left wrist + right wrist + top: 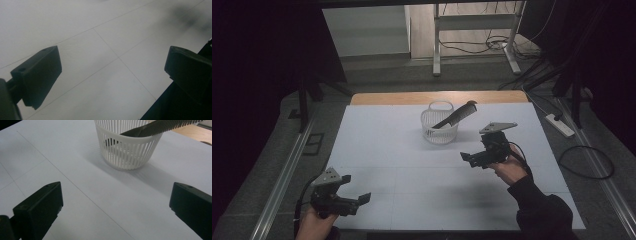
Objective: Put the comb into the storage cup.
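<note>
My right gripper [473, 159] is held above the white mat [382, 135], jaws spread wide and holding nothing, just short of the white slatted basket [439, 131]. The dark comb [457, 117] stands tilted in that basket, its toothed end leaning out over the rim. My left gripper [356, 189] sits near the mat's near-left edge, jaws likewise spread and holding nothing.

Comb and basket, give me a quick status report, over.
Left gripper open, empty, low over the mat's near left. Right gripper open, empty, short of the white basket. Dark comb leans in basket, end over the rim. Nothing between.
</note>
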### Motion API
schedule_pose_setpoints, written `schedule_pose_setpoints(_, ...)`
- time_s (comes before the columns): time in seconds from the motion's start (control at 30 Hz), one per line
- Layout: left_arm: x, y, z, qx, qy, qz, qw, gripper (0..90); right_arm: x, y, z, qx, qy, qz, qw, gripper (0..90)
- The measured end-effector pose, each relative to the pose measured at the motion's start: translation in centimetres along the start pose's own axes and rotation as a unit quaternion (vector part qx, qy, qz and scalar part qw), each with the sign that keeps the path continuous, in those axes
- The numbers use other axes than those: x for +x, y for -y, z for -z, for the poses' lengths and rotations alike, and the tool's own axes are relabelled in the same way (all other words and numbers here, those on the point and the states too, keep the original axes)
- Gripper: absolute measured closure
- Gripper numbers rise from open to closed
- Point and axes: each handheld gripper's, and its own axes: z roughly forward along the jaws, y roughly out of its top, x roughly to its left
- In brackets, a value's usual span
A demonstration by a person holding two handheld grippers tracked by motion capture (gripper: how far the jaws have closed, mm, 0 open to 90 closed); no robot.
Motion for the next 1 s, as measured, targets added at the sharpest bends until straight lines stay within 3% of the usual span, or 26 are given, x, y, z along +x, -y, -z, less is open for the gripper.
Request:
schedule_pose_setpoints(0.53,0.0,0.0,0.0,0.0,0.0,0.0,1.0,1.7,0.1,1.0,1.6,-0.004,-0.011,-0.002,0.9999,0.0)
schedule_pose_setpoints(1.0,-0.1,0.0,0.1,-0.006,-0.003,-0.003,1.0,1.0,0.8,2.0,2.5,0.001,-0.013,0.015,0.9998,0.0)
